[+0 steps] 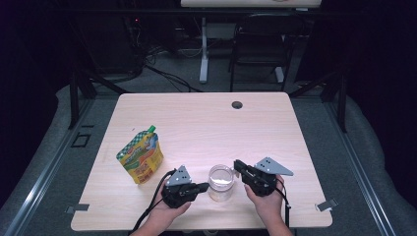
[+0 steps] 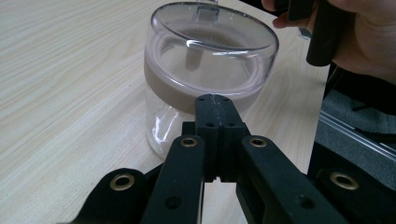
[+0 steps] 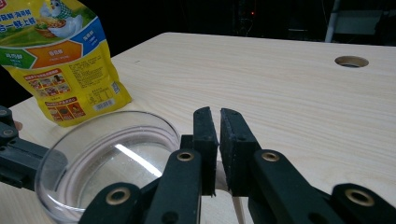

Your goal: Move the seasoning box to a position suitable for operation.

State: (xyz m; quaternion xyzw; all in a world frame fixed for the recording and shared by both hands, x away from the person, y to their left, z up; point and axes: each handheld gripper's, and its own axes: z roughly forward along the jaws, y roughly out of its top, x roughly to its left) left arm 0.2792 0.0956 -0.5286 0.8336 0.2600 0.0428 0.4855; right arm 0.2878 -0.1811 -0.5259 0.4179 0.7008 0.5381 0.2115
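Both tools, left tool [image 1: 200,187] and right tool [image 1: 238,167], are closed on nothing; we are flanking the lidded jar [image 1: 220,182] between them, judging the lid must be gripped next.

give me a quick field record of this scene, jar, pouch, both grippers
jar: clear glass jar with lid, upright near the table's front edge
pouch: yellow spouted pouch, upright, left of the jar, apart from it
left gripper: shut, tips against the jar's left side
right gripper: nearly shut, empty, at the jar's right rim
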